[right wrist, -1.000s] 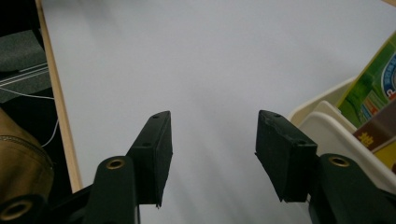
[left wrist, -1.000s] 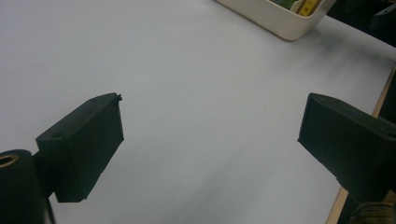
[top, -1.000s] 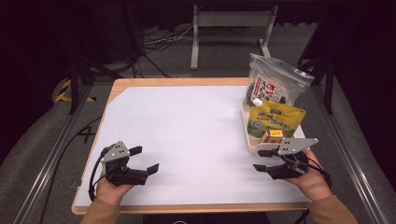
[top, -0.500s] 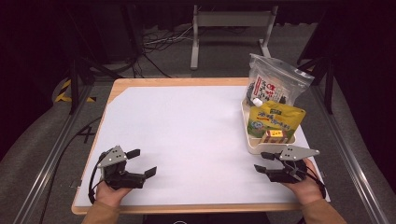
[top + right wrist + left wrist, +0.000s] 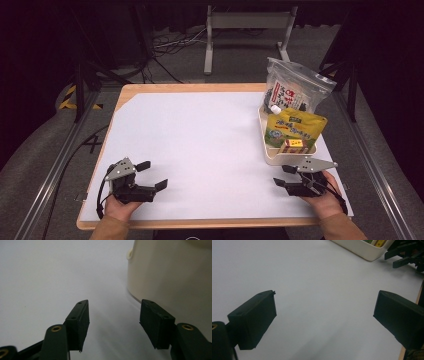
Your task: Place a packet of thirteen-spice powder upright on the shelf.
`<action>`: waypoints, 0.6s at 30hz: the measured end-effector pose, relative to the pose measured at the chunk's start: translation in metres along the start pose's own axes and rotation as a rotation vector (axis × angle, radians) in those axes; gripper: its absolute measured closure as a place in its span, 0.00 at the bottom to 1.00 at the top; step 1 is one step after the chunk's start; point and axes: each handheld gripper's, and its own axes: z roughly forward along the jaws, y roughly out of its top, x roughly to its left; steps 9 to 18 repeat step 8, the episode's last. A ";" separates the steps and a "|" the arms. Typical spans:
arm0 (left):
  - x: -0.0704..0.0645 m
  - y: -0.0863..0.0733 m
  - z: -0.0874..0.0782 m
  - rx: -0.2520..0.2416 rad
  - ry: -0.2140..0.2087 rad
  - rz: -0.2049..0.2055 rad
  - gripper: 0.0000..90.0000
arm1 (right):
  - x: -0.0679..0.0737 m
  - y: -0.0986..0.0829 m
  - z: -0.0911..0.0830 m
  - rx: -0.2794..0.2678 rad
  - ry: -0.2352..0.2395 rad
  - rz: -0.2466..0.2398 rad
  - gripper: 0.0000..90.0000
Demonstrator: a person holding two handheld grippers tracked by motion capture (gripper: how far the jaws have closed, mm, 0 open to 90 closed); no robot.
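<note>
High view: a wooden tabletop (image 5: pixel 150 90) covered by a white sheet (image 5: pixel 200 145). The left tongs (image 5: pixel 152 176), held in the person's left hand (image 5: pixel 120 205), rest near the front left corner with both jaws spread wide and nothing between them; the left gripper view confirms the wide gap over bare white sheet. The right tongs (image 5: pixel 284 176), held in the right hand (image 5: pixel 320 197), lie near the front right corner, jaws likewise apart and empty.

Just beyond the right tongs stands a cream tray (image 5: pixel 280 157) at the right edge of the sheet. It holds a yellow pouch (image 5: pixel 292 129), a small yellow and red box (image 5: pixel 294 145) at its near end, and a clear bag with dark contents (image 5: pixel 295 90) standing upright at its far end. In the right gripper view the tray's wall (image 5: pixel 170 275) rises just beside the right-hand jaw, not touching it.
</note>
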 end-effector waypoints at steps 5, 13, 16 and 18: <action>0.001 0.000 0.000 -0.003 0.001 -0.002 0.05 | 0.001 0.001 -0.001 -0.012 -0.006 -0.012 0.44; 0.000 0.000 -0.001 0.002 0.006 0.002 0.05 | 0.000 0.001 -0.001 -0.017 -0.004 -0.008 0.43; 0.000 0.000 -0.001 0.002 0.006 0.002 0.05 | 0.000 0.001 -0.001 -0.017 -0.004 -0.008 0.43; 0.000 0.000 -0.001 0.002 0.006 0.002 0.05 | 0.000 0.001 -0.001 -0.017 -0.004 -0.008 0.43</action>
